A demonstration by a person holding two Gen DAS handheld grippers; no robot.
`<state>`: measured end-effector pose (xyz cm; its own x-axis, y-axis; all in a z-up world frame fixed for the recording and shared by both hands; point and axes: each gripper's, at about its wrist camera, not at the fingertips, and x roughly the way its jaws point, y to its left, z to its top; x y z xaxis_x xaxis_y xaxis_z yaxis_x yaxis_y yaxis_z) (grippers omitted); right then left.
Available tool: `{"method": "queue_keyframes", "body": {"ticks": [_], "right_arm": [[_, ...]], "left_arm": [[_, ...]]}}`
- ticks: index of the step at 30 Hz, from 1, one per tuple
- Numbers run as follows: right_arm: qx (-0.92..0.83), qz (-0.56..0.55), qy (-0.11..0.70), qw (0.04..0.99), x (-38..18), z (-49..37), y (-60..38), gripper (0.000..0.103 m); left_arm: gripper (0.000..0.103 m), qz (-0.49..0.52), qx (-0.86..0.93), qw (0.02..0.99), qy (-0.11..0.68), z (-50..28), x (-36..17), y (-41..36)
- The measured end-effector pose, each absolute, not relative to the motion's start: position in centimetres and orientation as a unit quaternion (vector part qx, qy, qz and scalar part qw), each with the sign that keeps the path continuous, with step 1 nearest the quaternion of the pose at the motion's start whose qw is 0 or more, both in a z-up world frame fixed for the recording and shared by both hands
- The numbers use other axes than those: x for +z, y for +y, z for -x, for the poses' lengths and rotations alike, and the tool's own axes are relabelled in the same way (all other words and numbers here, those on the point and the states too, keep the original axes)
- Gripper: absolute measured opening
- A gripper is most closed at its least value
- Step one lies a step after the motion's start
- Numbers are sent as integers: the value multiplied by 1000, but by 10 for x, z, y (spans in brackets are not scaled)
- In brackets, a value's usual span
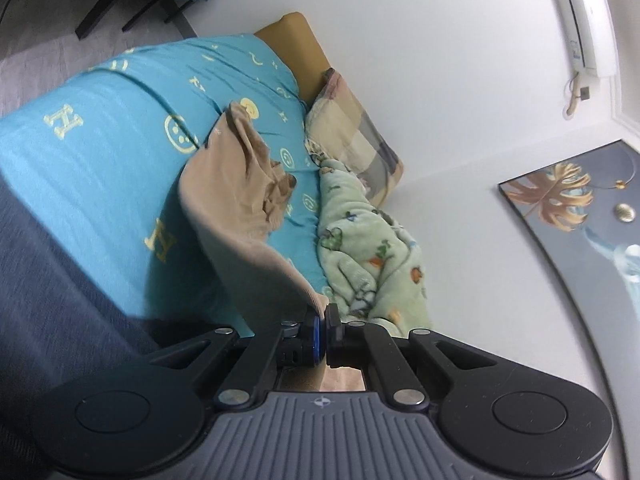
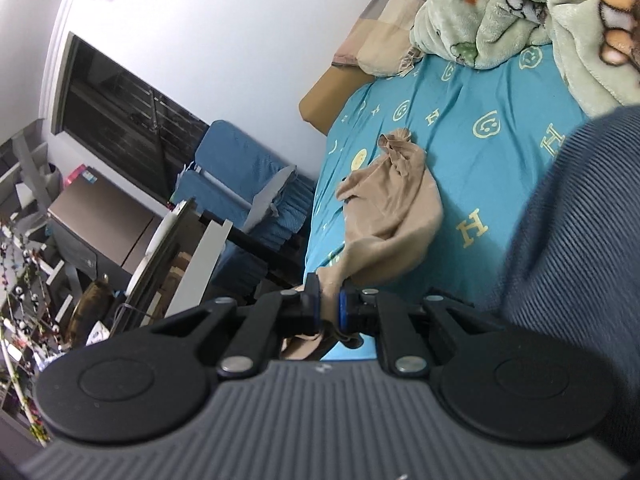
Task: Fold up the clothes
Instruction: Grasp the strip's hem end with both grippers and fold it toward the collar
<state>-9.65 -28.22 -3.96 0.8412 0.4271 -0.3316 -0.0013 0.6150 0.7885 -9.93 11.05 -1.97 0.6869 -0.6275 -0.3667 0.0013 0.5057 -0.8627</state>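
Observation:
A beige thin garment (image 1: 236,184) hangs stretched above a bed with a turquoise patterned sheet (image 1: 104,152). My left gripper (image 1: 323,316) is shut on one edge of the garment, which runs from the jaws up toward the bed. In the right wrist view my right gripper (image 2: 329,300) is shut on another part of the same beige garment (image 2: 392,208), with its bunched far end resting on the sheet (image 2: 480,92). Some cloth hangs below the right jaws.
A green plush blanket (image 1: 368,248) and a checked pillow (image 1: 360,128) lie at the bed's wall side. A blue-grey fabric mass (image 2: 580,240) fills the right. Blue chair (image 2: 240,176), cabinet and clutter stand left of the bed. A wall picture (image 1: 580,208) hangs nearby.

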Motion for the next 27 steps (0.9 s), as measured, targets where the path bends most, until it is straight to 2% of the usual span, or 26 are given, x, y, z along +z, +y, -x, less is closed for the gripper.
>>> {"method": "queue_keyframes", "body": {"ticks": [9, 14, 21, 27], "right_arm": [[109, -374, 270, 881, -37, -19, -272, 13], [91, -329, 290, 894, -49, -96, -264, 13], [79, -255, 326, 907, -91, -182, -251, 13], [65, -186, 363, 911, -140, -227, -236, 13]], "left_arm": [[3, 410, -166, 830, 340, -19, -18, 92], [3, 331, -150, 872, 328, -93, -31, 70], [3, 200, -135, 909, 341, -172, -80, 42], [3, 138, -128, 909, 372, -217, -135, 25]]}}
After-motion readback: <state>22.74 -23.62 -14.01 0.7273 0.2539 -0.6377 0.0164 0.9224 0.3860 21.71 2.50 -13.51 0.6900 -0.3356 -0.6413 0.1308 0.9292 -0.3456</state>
